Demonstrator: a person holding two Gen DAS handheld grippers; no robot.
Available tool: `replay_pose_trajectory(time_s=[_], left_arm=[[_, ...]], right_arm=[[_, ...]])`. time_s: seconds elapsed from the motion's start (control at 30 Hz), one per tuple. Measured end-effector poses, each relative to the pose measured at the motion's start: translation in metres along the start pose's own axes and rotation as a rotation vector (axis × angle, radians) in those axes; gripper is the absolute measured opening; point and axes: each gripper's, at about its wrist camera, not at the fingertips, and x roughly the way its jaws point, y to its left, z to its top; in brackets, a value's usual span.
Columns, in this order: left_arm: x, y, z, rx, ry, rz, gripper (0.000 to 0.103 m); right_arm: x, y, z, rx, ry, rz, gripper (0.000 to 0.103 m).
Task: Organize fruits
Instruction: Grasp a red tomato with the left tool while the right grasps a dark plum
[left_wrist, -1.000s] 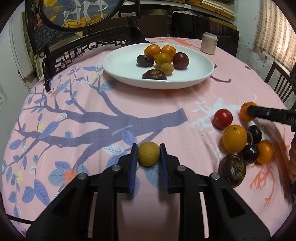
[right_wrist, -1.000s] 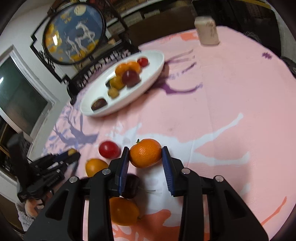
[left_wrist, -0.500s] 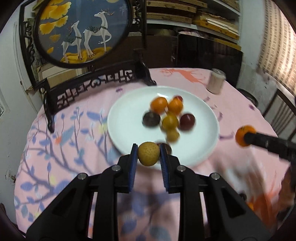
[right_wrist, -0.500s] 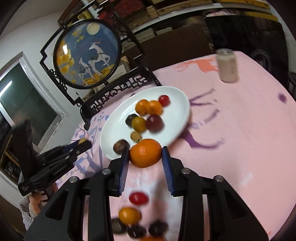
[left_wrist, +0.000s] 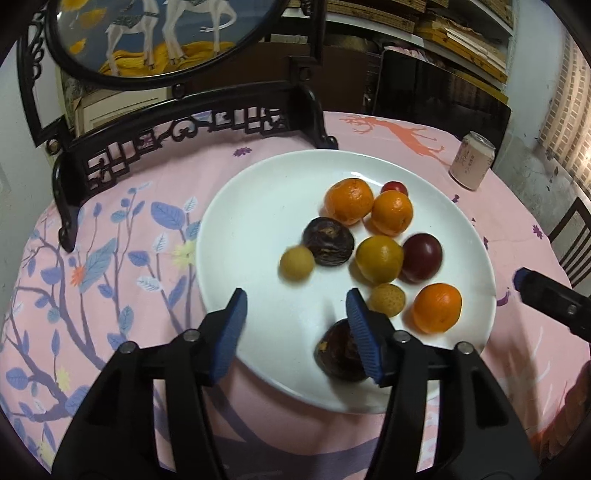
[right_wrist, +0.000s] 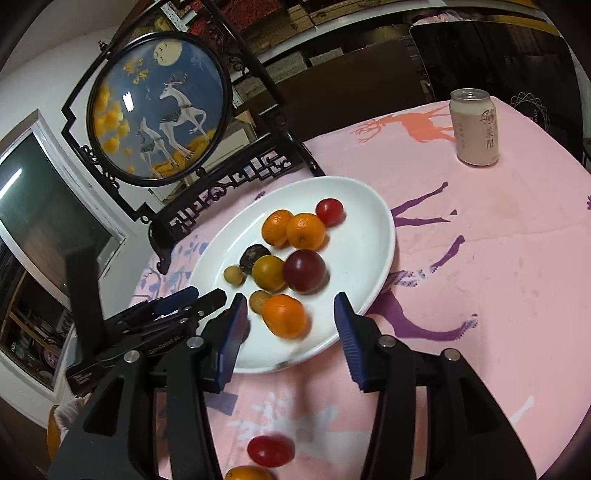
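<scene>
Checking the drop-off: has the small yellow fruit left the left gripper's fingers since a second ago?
Yes. The small yellow fruit now lies on the white plate, beyond the open left gripper.

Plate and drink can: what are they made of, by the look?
Plate: probably glazed ceramic, though melamine is possible; glossy white, with bright highlights along the rim.
Drink can: likely aluminium; silvery top rim and a matte pale-pink printed wall.
</scene>
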Motion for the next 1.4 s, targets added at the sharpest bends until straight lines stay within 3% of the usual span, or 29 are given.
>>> replay_pose_trajectory(time_s=[0.1, 0.17, 0.4, 0.57, 0.83, 1.0, 1.07, 1.2, 1.33, 1.4], left_arm=[[-0.013, 0.001, -0.007, -0.003, -0.026, -0.009, 0.063], [-0.022, 0.001, -0.012, -0.01, -0.037, -0.003, 0.075], [-0.064, -0.011, -0.047, 0.025, -0.082, -0.032, 0.082], [-0.07, -0.04, -0.068, 0.092, -0.043, -0.114, 0.082], [-0.065, -0.09, -0.087, 0.241, -0.012, -0.098, 0.086], [-0.05, -0.099, -0.089, 0.269, 0.025, -0.073, 0.087], [-0.046, -0.095, -0.089, 0.26, 0.038, -0.072, 0.095], [-0.057, -0.072, -0.086, 0.207, 0.007, -0.015, 0.094], [-0.07, -0.027, -0.093, 0.088, -0.001, 0.05, 0.093], [-0.075, -0.012, -0.097, 0.022, -0.006, 0.009, 0.093]], right_arm=[[-0.008, 0.002, -0.006, -0.004, 0.003, 0.011, 0.056], [-0.015, 0.001, -0.013, 0.003, -0.004, 0.004, 0.059], [-0.052, -0.006, -0.038, 0.029, -0.041, 0.014, 0.062], [-0.068, -0.032, -0.057, 0.126, -0.047, -0.015, 0.066], [-0.081, -0.043, -0.058, 0.185, -0.079, 0.002, 0.07], [-0.084, -0.042, -0.058, 0.18, -0.08, 0.015, 0.07], [-0.084, -0.042, -0.058, 0.18, -0.08, 0.015, 0.07], [-0.085, -0.042, -0.057, 0.178, -0.087, 0.011, 0.07], [-0.088, -0.044, -0.057, 0.188, -0.095, 0.017, 0.07], [-0.089, -0.042, -0.057, 0.185, -0.095, 0.023, 0.07]])
